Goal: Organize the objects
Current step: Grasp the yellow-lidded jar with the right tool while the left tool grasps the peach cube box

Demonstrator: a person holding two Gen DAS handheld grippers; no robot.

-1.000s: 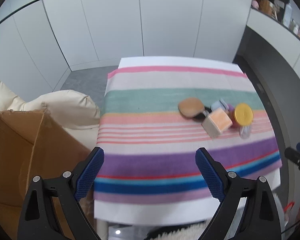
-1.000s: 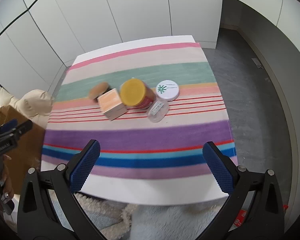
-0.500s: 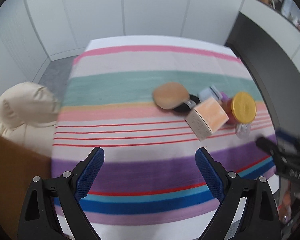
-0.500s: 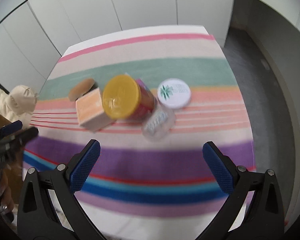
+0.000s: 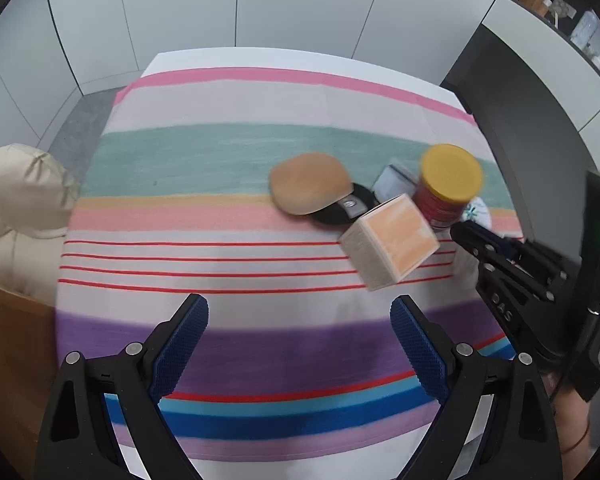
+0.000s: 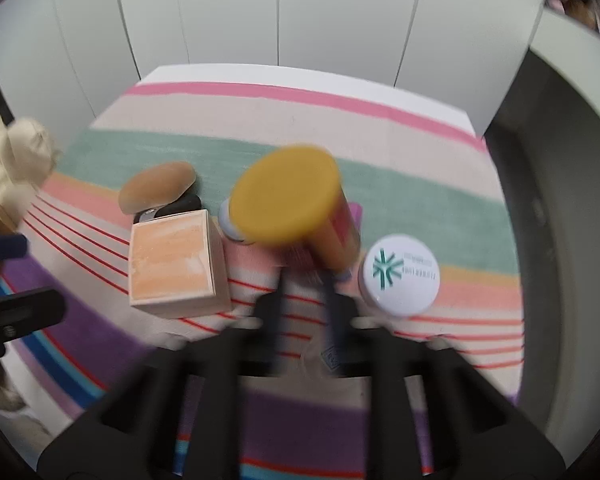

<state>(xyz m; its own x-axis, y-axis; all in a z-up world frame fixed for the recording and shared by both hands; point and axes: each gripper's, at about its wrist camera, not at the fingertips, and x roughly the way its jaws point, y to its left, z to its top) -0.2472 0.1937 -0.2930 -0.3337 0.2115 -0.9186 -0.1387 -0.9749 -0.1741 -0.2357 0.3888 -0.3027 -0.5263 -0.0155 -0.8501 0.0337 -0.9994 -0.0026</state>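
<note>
A striped cloth (image 5: 220, 148) covers the table. On its right half stand an orange-topped box (image 5: 396, 240), a red can with a yellow lid (image 5: 448, 184), and a tan oval pad (image 5: 310, 188) lying over a black disc (image 5: 340, 210). My left gripper (image 5: 300, 344) hangs open over the purple stripe, short of the box. In the right wrist view the can (image 6: 288, 196) and box (image 6: 172, 256) are close. My right gripper (image 6: 304, 280) is blurred, its jaws closing to a narrow gap just in front of the can. Only cloth shows between the tips. A clear jar (image 6: 328, 356) lies under them.
A white lid with a green logo (image 6: 400, 274) lies right of the can. A cream jacket (image 5: 16, 196) and a cardboard box (image 5: 4, 340) sit left of the table. White cabinets stand behind, and a dark counter (image 5: 520, 100) runs along the right.
Both grippers have dropped lower and closer to the objects. The right gripper's fingers went from wide apart to close together, and it now shows beside the can in the left wrist view.
</note>
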